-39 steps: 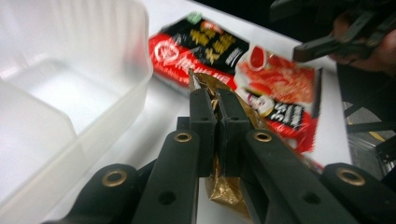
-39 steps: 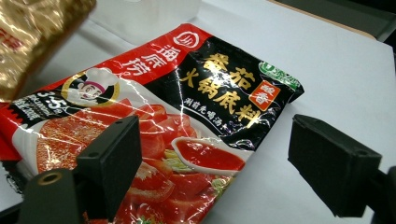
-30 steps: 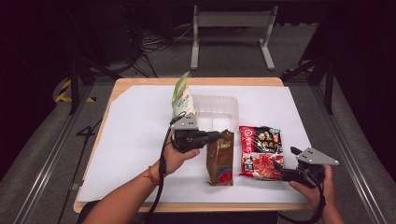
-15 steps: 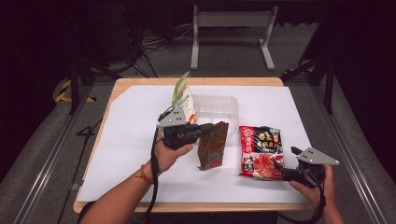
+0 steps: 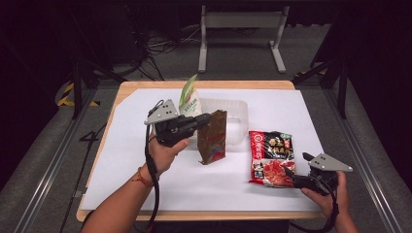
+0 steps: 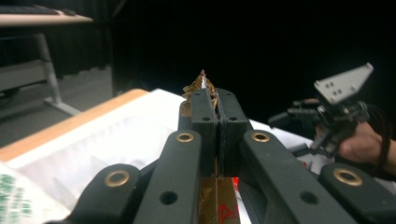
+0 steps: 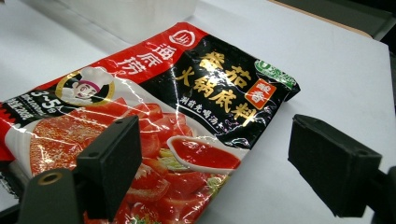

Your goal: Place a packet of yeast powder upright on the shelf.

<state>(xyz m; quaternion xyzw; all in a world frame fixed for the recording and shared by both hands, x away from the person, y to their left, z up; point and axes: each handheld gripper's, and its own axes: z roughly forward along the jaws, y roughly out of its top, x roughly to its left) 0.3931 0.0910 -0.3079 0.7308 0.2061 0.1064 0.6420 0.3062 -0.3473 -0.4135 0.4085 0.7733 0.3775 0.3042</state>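
Observation:
My left gripper (image 5: 206,118) is shut on the top edge of a brown and red pouch (image 5: 212,138), which hangs above the white sheet just in front of a clear plastic tub (image 5: 232,116). In the left gripper view the jaws meet at the gripper's tip (image 6: 211,95) with the crinkled top of the brown pouch (image 6: 200,84) poking out between them. A red and black sauce packet (image 5: 270,156) lies flat at the right. My right gripper (image 5: 291,175) stands open at its near corner, its fingers (image 7: 112,156) straddling the sauce packet (image 7: 154,121) without pressing on it.
A green and white bag (image 5: 189,100) stands upright against the tub's left side, behind my left gripper. The white sheet (image 5: 126,160) covers a wooden table (image 5: 116,94). Dark floor, cables and a metal stand (image 5: 240,29) lie beyond the far edge.
My left gripper has lifted the brown pouch off the sheet and carried it up toward the tub. The right gripper has stayed where it was.

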